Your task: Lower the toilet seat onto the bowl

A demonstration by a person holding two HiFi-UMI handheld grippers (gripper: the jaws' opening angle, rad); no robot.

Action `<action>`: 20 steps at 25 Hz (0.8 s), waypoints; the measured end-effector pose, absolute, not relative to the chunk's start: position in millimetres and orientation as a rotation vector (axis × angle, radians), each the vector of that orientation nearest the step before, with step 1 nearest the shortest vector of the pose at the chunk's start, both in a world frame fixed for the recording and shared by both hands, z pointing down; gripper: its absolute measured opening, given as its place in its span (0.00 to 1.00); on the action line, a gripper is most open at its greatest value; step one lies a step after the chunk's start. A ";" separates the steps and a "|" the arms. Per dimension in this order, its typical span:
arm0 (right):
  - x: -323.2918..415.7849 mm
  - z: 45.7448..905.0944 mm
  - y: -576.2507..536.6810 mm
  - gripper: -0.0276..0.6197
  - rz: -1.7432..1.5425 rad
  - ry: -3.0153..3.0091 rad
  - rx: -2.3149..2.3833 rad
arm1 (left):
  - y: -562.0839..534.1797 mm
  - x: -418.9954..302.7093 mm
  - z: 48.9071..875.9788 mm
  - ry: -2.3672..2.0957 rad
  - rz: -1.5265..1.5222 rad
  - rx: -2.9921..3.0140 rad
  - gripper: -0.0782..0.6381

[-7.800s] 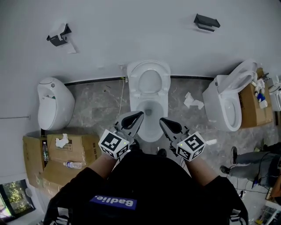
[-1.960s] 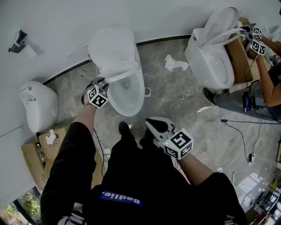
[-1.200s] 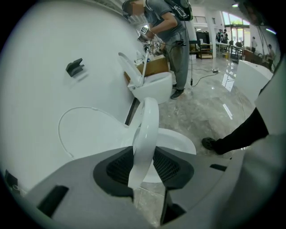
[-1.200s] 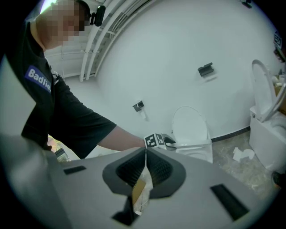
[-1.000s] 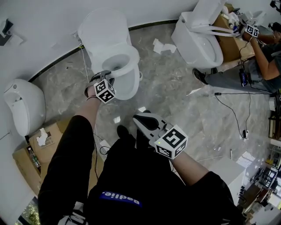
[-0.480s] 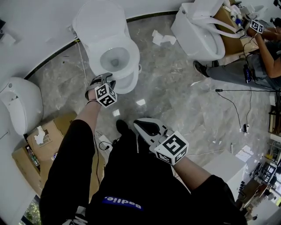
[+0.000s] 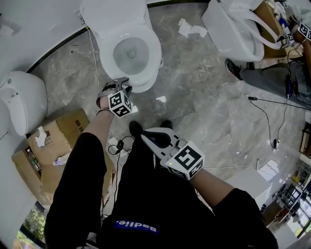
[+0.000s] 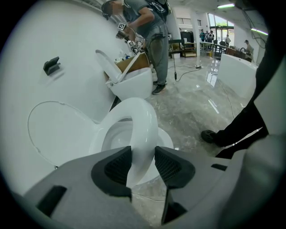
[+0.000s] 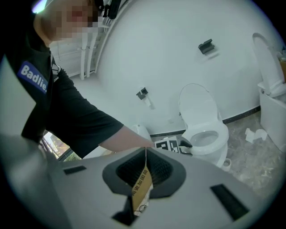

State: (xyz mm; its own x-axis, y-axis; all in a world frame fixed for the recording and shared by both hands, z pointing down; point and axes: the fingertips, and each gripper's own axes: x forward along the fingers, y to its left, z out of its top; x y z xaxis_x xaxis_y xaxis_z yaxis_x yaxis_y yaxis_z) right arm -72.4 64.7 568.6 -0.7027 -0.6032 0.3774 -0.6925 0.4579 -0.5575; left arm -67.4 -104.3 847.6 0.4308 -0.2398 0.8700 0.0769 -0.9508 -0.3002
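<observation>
The white toilet seat (image 7: 149, 57) lies down over the bowl (image 7: 130, 52), and the lid (image 7: 114, 9) stands up against the wall. My left gripper (image 7: 121, 83) is at the seat's front left edge. In the left gripper view the seat's front (image 8: 140, 129) runs between the two pads of the left gripper (image 8: 143, 163). Its jaws have just been opening and do not squeeze the seat. My right gripper (image 7: 155, 137) hangs over my legs, away from the toilet, its jaws together. In the right gripper view a yellow tag (image 9: 142, 183) hangs in the seam of the right gripper (image 9: 145, 172).
A second toilet (image 7: 233, 29) stands at the top right, with a person (image 7: 272, 78) working beside it. A white floor-standing fixture (image 7: 19, 99) and cardboard boxes (image 7: 48, 151) are at the left. Paper scraps (image 7: 189, 28) and a cable (image 7: 272, 116) lie on the marble floor.
The seat came down from half raised onto the bowl, with my left gripper following it down. The left jaws widened. My right gripper sank lower over my legs.
</observation>
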 end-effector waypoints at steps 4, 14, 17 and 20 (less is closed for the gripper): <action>-68.6 585.9 60.2 0.09 1.079 -2.576 1.121 | -92.7 -71.5 870.0 0.123 -1.553 -2.368 0.33; -37.5 647.6 86.3 0.09 1.172 -2.471 1.073 | -66.1 -72.7 942.3 0.086 -1.637 -2.342 0.34; -37.0 652.5 83.2 0.09 1.203 -2.470 1.085 | -63.8 -74.2 959.0 0.097 -1.644 -2.356 0.34; -36.1 657.4 78.0 0.09 1.212 -2.482 1.104 | -61.0 -76.4 974.0 0.112 -1.659 -2.364 0.34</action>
